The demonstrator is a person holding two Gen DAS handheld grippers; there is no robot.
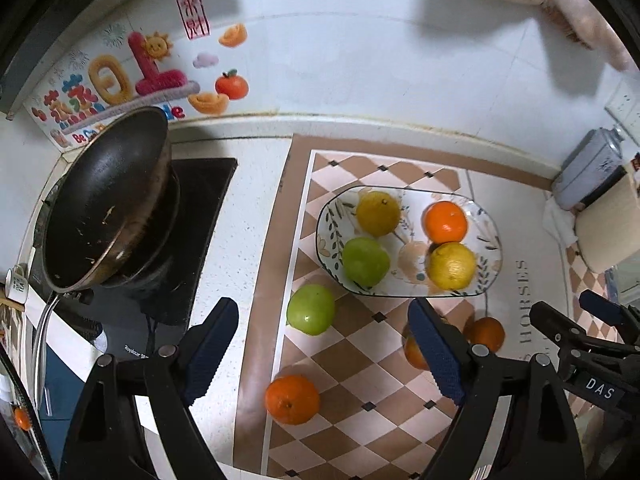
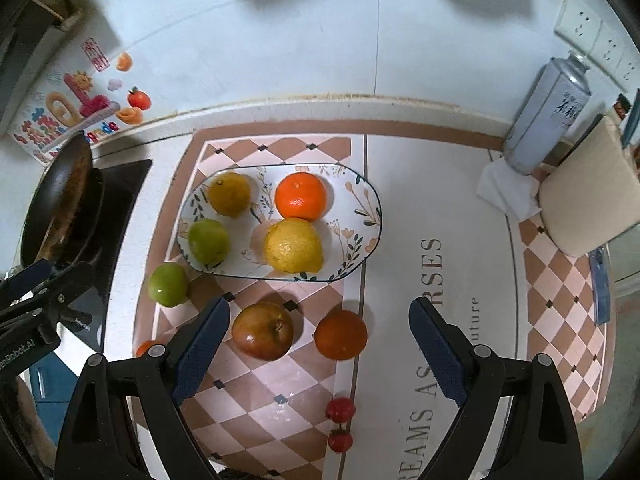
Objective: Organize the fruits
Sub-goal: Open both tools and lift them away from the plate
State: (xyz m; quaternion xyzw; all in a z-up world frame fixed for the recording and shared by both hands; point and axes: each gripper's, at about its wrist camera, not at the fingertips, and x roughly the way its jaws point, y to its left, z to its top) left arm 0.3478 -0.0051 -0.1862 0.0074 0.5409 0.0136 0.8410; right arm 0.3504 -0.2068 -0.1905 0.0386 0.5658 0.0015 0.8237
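An oval floral plate (image 2: 360, 200) holds a dull yellow citrus (image 2: 229, 194), an orange (image 2: 301, 196), a green apple (image 2: 208, 241) and a lemon (image 2: 294, 245). On the mat in front of it lie a loose green apple (image 1: 311, 309), a red-brown apple (image 2: 263, 330), a dark orange (image 2: 341, 335), another orange (image 1: 292, 399) and two small red fruits (image 2: 340, 409). My left gripper (image 1: 322, 308) hangs open above the loose green apple. High over the red-brown apple and dark orange, my right gripper (image 2: 320, 306) is open too. Neither holds anything.
The fruit lies on a checkered mat (image 2: 260, 392). A black wok (image 1: 108, 200) sits tilted on a dark cooktop (image 1: 200, 208) at the left. A grey spray can (image 2: 544, 116), a paper roll (image 2: 588, 188) and a white cloth (image 2: 504, 192) stand at the back right by the tiled wall.
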